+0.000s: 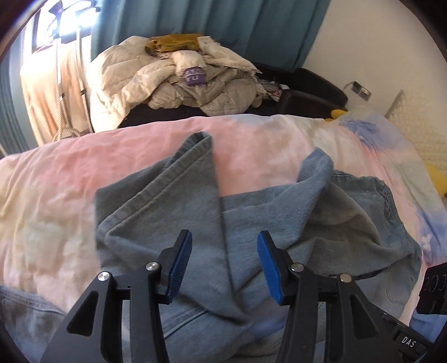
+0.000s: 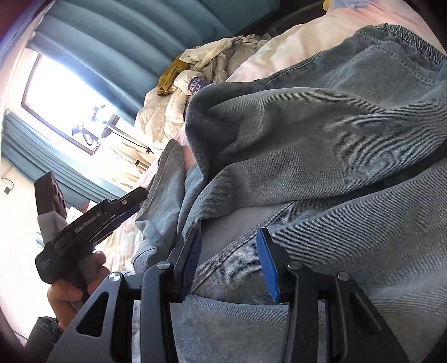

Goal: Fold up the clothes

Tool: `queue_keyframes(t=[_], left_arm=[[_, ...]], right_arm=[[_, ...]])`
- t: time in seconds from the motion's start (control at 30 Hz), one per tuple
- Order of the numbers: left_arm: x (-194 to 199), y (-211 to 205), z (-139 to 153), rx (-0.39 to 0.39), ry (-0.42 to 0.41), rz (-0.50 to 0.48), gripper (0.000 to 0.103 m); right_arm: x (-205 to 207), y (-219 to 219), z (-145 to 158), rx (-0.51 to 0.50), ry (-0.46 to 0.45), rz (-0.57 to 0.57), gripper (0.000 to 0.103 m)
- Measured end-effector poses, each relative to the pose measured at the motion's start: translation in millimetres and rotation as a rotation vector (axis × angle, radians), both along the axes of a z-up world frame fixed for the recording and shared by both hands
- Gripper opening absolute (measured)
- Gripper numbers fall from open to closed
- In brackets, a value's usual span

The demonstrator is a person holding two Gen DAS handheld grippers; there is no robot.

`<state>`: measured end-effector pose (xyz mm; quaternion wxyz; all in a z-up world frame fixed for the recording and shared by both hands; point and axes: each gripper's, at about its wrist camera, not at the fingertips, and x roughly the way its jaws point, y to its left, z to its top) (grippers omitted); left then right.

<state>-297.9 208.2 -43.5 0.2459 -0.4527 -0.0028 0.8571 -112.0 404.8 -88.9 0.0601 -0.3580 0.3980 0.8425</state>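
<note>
Light blue jeans (image 1: pixel 173 195) lie bunched on a pastel pink and blue bed cover (image 1: pixel 69 181). One leg is folded over, its hem (image 1: pixel 201 136) pointing toward the far side. The elastic waistband (image 2: pixel 405 33) lies at the right. My left gripper (image 1: pixel 224 233) hovers over the folded leg. It is open, both blue pads bare, with denim beneath the gap. The right wrist view shows the left gripper (image 2: pixel 137 201) from the side, at the jeans' left edge, held by a hand (image 2: pixel 81 282). My right gripper (image 2: pixel 229 230) stands open low over the jeans (image 2: pixel 307 139), a seam running under the gap.
A heap of cream quilts and clothes (image 1: pixel 173 81) sits on a dark sofa (image 1: pixel 313 95) beyond the bed. Teal curtains (image 1: pixel 223 25) and a bright window (image 2: pixel 69 92) are behind it. A yellow object (image 1: pixel 338 113) lies at the bed's far right.
</note>
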Motion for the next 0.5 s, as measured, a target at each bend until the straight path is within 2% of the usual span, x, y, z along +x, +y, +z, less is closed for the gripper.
queue_keyframes(t=[0.2, 0.33, 0.5], left_arm=[[-19.5, -76.8, -18.7, 0.106, -0.131, 0.241, 0.050], [-26.3, -82.2, -37.2, 0.153, -0.199, 0.256, 0.050], [-38.6, -54.8, -55.6, 0.143, -0.227, 0.224, 0.050]], right_arm=[[-1.7, -6.6, 3.1, 0.011, -0.010, 0.007, 0.041], [-4.3, -9.4, 2.5, 0.018, -0.011, 0.015, 0.041], [-3.5, -9.2, -3.4, 0.023, -0.019, 0.019, 0.041]])
